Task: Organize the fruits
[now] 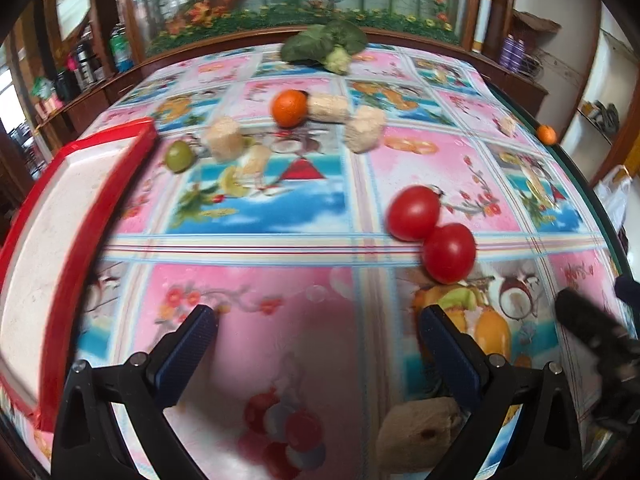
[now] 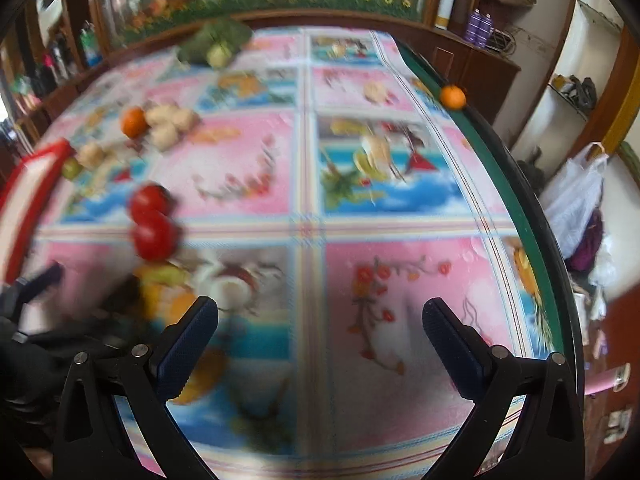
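Two red tomatoes (image 1: 432,232) lie touching on the patterned tablecloth, ahead and right of my open, empty left gripper (image 1: 316,320). An orange (image 1: 289,107) and a green fruit (image 1: 179,156) lie farther back among several pale corn-like pieces (image 1: 365,128). A brown potato-like thing (image 1: 420,436) lies under the left gripper's right finger. A red-rimmed white tray (image 1: 48,224) stands at the left. My right gripper (image 2: 320,316) is open and empty over bare cloth; the tomatoes (image 2: 154,222), the orange (image 2: 134,122) and the tray (image 2: 28,184) show at its left. A small orange (image 2: 453,96) sits at the table's right edge.
A leafy green vegetable (image 1: 324,46) lies at the far end of the table. The table's green right edge (image 2: 516,200) drops off to the floor and bags. A wooden cabinet (image 1: 100,84) runs behind and left. The right gripper's dark body (image 1: 592,336) shows at the left view's right.
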Available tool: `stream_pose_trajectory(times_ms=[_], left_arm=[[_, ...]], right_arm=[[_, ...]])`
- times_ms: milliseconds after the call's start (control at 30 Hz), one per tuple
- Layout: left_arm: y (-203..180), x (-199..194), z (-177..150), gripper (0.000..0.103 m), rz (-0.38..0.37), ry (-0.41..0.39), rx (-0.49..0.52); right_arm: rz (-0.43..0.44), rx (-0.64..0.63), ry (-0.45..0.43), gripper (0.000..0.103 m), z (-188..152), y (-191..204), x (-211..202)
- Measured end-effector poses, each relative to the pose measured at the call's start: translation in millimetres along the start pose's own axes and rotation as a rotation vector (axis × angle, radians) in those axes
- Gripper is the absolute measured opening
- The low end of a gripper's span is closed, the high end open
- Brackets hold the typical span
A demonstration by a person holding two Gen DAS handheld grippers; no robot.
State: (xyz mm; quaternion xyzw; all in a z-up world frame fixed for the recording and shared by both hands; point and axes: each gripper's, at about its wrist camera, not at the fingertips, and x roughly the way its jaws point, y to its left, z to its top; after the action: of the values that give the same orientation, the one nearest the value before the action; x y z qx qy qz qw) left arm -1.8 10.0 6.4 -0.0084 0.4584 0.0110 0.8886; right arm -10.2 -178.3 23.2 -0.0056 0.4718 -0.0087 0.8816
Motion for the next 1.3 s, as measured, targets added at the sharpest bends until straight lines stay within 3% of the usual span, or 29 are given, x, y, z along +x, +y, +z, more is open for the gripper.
stream_pose_trajectory(times_ms=[167, 400, 700, 933, 1300], left_arm=[[24.1, -22.1, 3.8, 0.103, -0.006, -0.022, -0.048], [56.2, -56.2, 2.5, 0.103, 0.029, -0.044, -0.099], [61.8, -83.5, -3.8, 0.103, 0.041, -0.108, -0.081], [61.9, -87.6, -10.9, 0.103, 0.043, -0.113, -0.070], [50.9, -94.6, -38.6, 0.103, 0.031, -0.113, 0.034]], right_arm=[[0.036, -0.020, -0.024, 0.103, 14.5, 15.5, -25.1], [0.046, -0.090, -0.047, 0.103, 8.8, 42.6, -46.6], [0.060, -0.114, -0.074, 0.103, -0.8, 61.1, -63.9], [0.049, -0.115, -0.084, 0.103, -9.1, 66.1, -71.5], [-0.005, -0.047, -0.056, 0.103, -41.3, 60.1, -82.2]])
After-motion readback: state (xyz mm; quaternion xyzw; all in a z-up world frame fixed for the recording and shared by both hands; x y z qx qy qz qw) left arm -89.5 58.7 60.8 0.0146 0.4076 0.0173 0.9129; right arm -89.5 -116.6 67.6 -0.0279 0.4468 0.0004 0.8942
